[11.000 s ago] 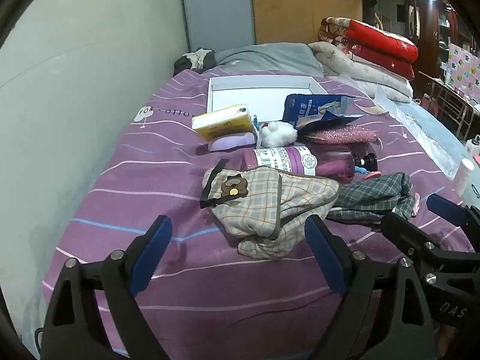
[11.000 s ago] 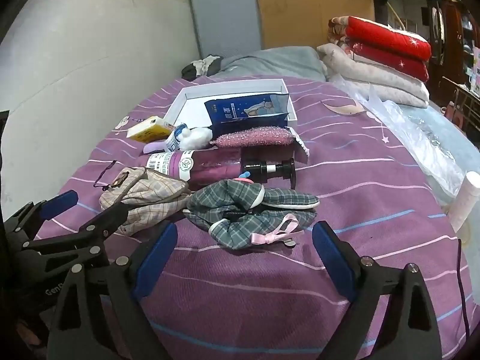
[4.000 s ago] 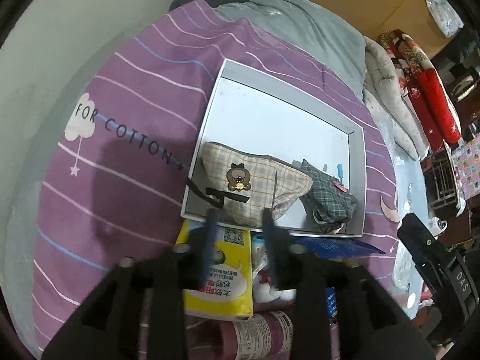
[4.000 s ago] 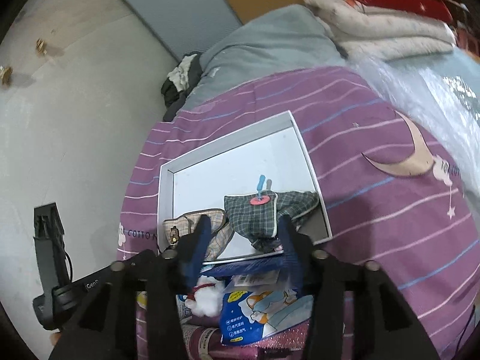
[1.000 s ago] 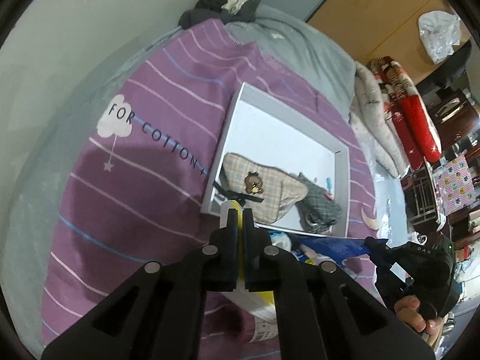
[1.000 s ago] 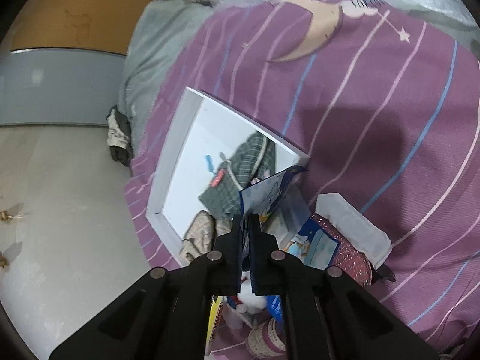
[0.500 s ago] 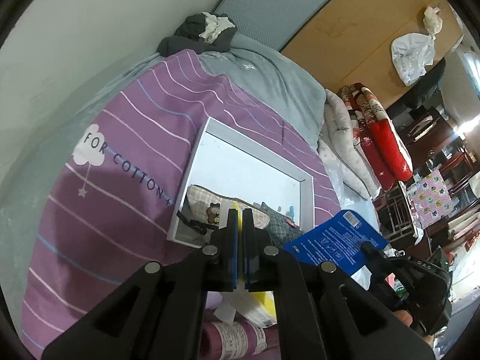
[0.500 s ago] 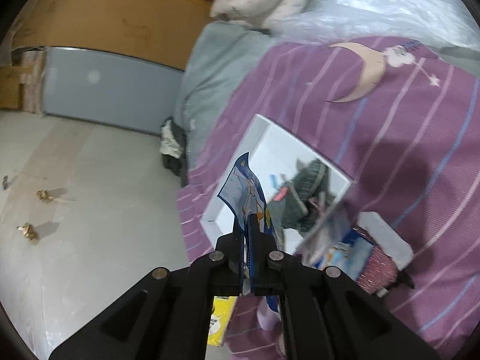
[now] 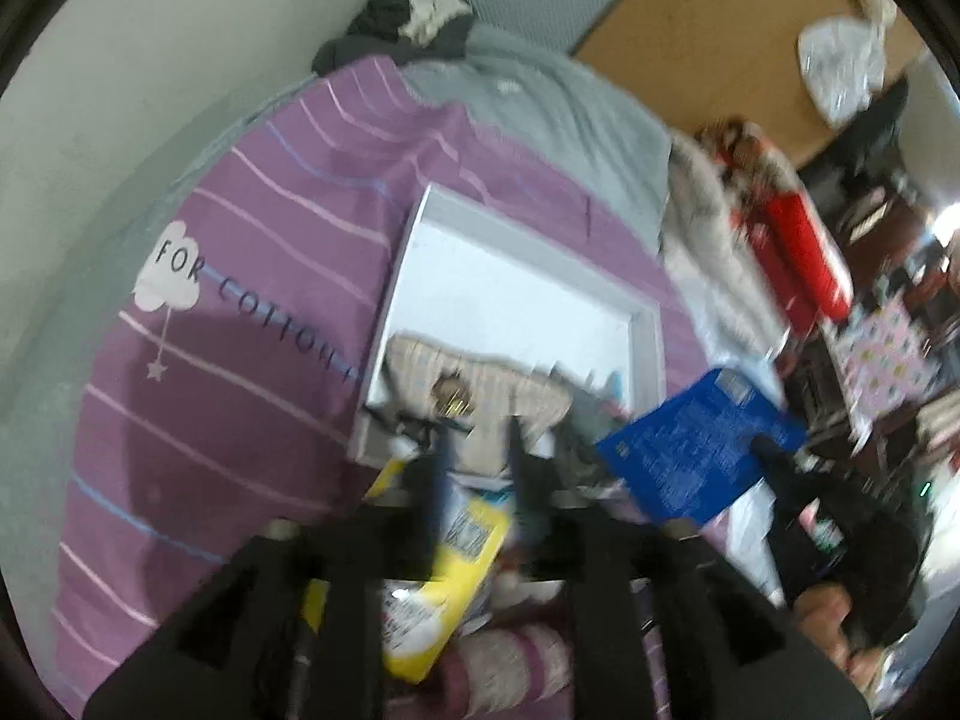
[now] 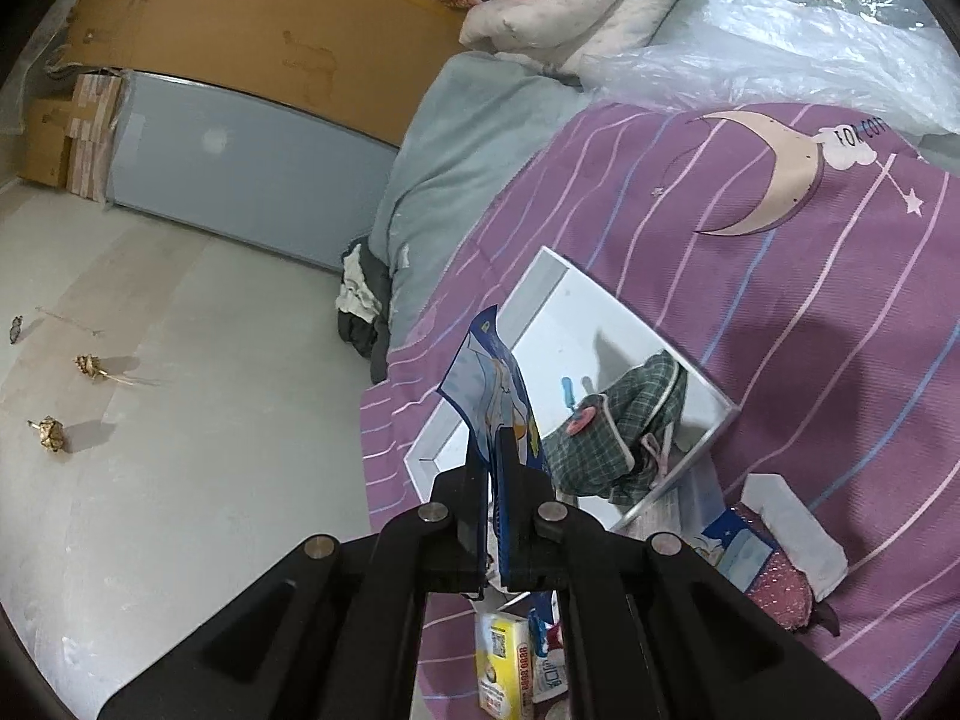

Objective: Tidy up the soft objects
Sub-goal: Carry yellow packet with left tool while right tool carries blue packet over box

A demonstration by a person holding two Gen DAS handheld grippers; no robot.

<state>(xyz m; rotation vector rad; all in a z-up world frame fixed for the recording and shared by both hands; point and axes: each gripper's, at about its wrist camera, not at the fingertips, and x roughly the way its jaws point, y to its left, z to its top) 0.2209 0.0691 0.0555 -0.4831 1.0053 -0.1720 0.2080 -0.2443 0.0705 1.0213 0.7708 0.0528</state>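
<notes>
Claw on my right (image 10: 493,480) stays clamped on the blue packet (image 10: 493,387), lifted just short of the white tray (image 10: 543,282) so it can drop in beside the pouches, while my left claw (image 9: 475,468) is opening, letting the yellow pack (image 9: 447,546) go.

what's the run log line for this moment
left fingers: opening, empty | right fingers: shut on blue packet | tray: two plaid pouches
</notes>
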